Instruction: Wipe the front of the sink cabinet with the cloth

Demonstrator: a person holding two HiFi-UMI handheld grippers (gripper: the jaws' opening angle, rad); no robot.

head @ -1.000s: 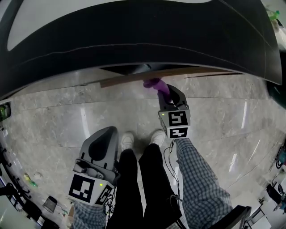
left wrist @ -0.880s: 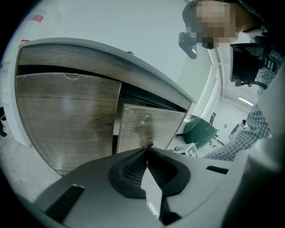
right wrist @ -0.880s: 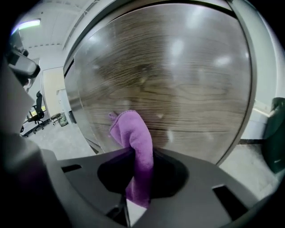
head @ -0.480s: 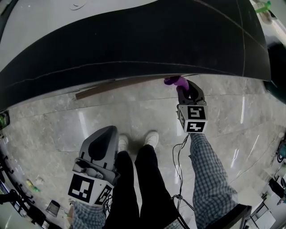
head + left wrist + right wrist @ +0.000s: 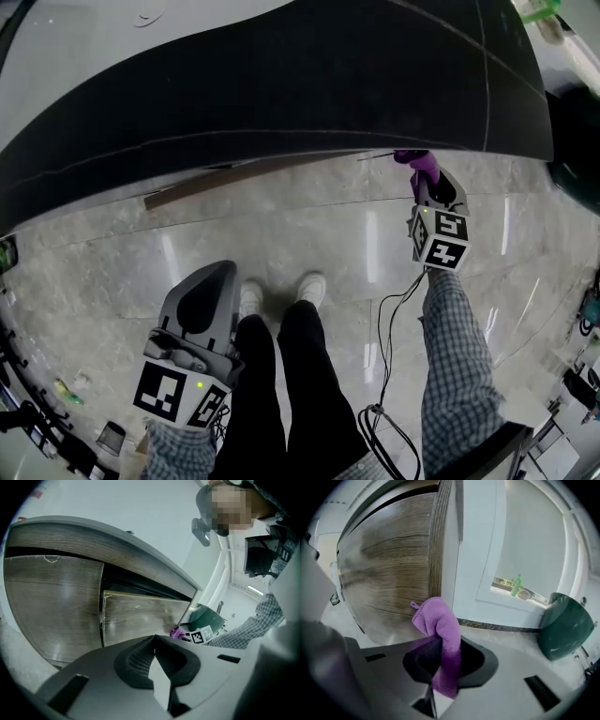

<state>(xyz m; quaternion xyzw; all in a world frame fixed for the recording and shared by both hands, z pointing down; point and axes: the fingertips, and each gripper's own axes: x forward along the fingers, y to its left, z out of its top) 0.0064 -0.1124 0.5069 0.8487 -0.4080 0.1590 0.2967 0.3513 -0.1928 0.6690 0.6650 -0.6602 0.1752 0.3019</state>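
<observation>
The bunched purple microfibre cloth (image 5: 439,631) is clamped between the jaws of the right gripper (image 5: 443,670), its free end poking up toward the grey-brown wood-grain front of the sink cabinet (image 5: 389,559), right at the panel's vertical edge at 12 o'clock in the right gripper view; I cannot tell whether the cloth actually touches the wood. The likeliest trouble is that only a narrow wad leads the stroke, so a firm press could bring the hard jaw tips onto the panel, or drag could tug the cloth loose. Being so close to the edge, a stroke toward 3 o'clock would probably slide off onto the white side panel (image 5: 478,550). From the head view the wide dark countertop (image 5: 281,84) overhangs and hides the cabinet face, so coverage would be hard to judge by eye. The left gripper (image 5: 154,667) hangs idle at 7 o'clock in the head view, jaws closed together on nothing. A dark green rounded bin (image 5: 562,625) stands at 3 o'clock, and a thin black cable (image 5: 382,347) dangles over the pale marble floor (image 5: 309,225) beside the white shoes (image 5: 309,289), a possible snag
</observation>
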